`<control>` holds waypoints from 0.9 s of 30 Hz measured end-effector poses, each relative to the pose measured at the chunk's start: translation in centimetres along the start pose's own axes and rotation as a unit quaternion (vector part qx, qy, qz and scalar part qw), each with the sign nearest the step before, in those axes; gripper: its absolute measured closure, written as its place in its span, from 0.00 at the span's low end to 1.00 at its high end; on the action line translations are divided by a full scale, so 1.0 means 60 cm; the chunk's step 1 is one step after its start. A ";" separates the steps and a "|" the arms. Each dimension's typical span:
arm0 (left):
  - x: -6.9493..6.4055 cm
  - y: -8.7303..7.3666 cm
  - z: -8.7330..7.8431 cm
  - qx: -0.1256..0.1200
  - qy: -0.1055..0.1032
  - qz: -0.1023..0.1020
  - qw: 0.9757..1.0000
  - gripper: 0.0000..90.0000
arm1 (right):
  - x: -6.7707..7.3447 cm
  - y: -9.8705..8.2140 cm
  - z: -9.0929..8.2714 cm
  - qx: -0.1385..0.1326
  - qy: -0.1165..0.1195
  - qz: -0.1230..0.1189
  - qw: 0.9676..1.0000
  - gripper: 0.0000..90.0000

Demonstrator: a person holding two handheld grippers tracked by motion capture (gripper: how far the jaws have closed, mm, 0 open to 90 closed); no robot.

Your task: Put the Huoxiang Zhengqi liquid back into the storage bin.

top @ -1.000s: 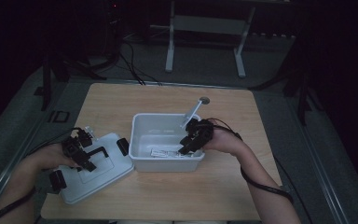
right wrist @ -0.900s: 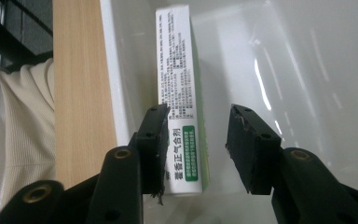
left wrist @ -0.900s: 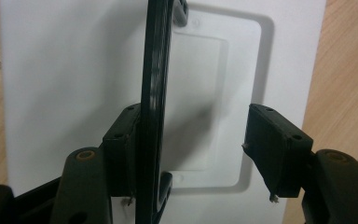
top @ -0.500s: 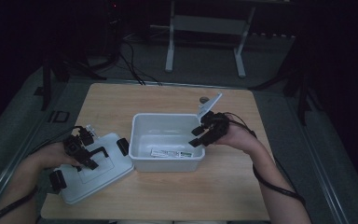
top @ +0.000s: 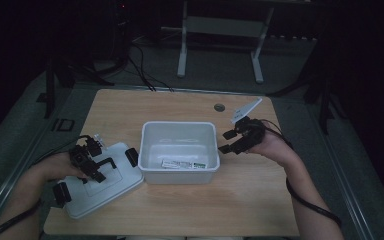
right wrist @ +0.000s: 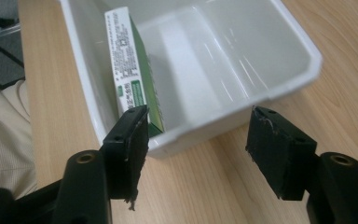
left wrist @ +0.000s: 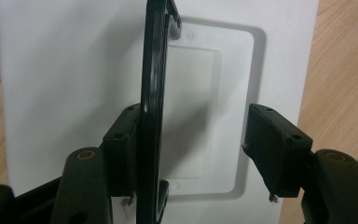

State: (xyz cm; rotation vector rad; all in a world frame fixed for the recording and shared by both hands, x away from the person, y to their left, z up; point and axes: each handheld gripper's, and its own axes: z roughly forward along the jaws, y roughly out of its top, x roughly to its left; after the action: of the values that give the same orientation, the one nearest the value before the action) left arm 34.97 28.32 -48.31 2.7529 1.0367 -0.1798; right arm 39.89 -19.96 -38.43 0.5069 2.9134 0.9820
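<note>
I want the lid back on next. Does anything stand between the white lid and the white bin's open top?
Nothing visible does. The white plastic lid lies flat on the wooden table just left of the white rectangular plastic bin. The green-and-white box lies below the rim. The right tongs, open, are beside the bin's right wall.

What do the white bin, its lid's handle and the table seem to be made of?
Bin: likely glossy moulded plastic, with thin walls, rounded rim and streaky highlights inside. Handle on the lid: probably black plastic, a smooth, slightly shiny curved bar. Table: pale wood or wood-look laminate; grain lines show, but the look leaves it open.
</note>
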 end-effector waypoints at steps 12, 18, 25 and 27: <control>-0.003 -0.001 0.003 0.003 -0.002 0.003 1.000 0.45 | -0.019 -0.061 -0.005 -0.010 -0.019 0.024 0.999 0.17; -0.002 -0.001 0.010 0.011 -0.010 -0.001 1.000 0.45 | -0.030 -0.097 -0.001 -0.017 -0.045 0.025 0.999 0.19; -0.002 0.001 0.014 0.020 -0.011 0.002 1.000 0.48 | -0.039 -0.141 0.016 0.003 -0.055 0.040 0.998 0.18; 0.000 0.001 0.011 0.015 -0.004 -0.002 1.000 0.46 | -0.040 -0.151 0.022 0.008 -0.057 0.044 0.997 0.17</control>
State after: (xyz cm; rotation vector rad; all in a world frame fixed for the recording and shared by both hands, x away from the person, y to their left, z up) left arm 34.99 28.12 -48.97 2.7754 1.0468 -0.2081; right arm 39.63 -26.72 -45.08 0.6738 2.8215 0.9080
